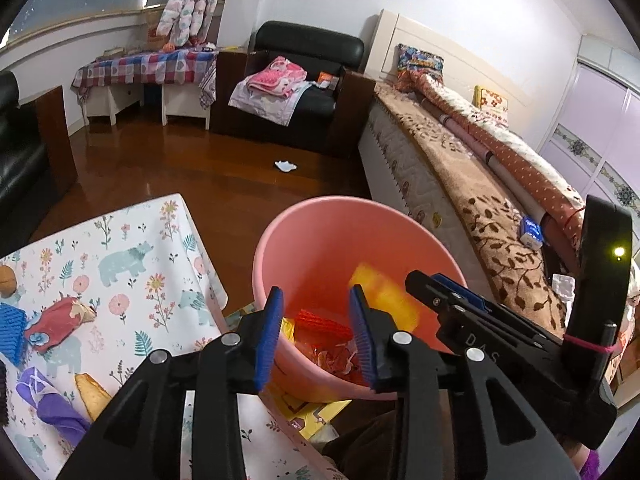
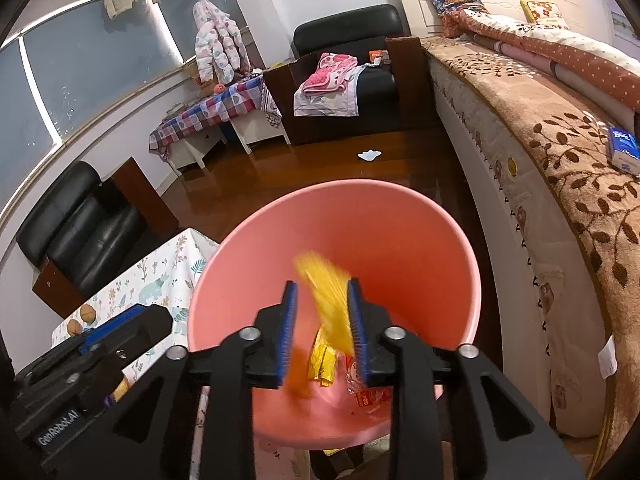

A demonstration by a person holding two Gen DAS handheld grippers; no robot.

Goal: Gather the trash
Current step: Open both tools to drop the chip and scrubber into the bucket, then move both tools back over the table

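A pink bucket stands on the floor beside the table; it also shows in the right wrist view. Red and yellow wrappers lie at its bottom. A yellow wrapper, blurred by motion, is between the open jaws of my right gripper over the bucket, seemingly falling; it shows in the left wrist view too. My left gripper is open and empty above the bucket's near rim. On the table lie a red wrapper, a purple wrapper and an orange one.
A bed with a brown blanket runs along the right, a blue tissue pack on it. White scrap lies on the wood floor. Black armchairs stand at the back and left. Walnuts sit on the table.
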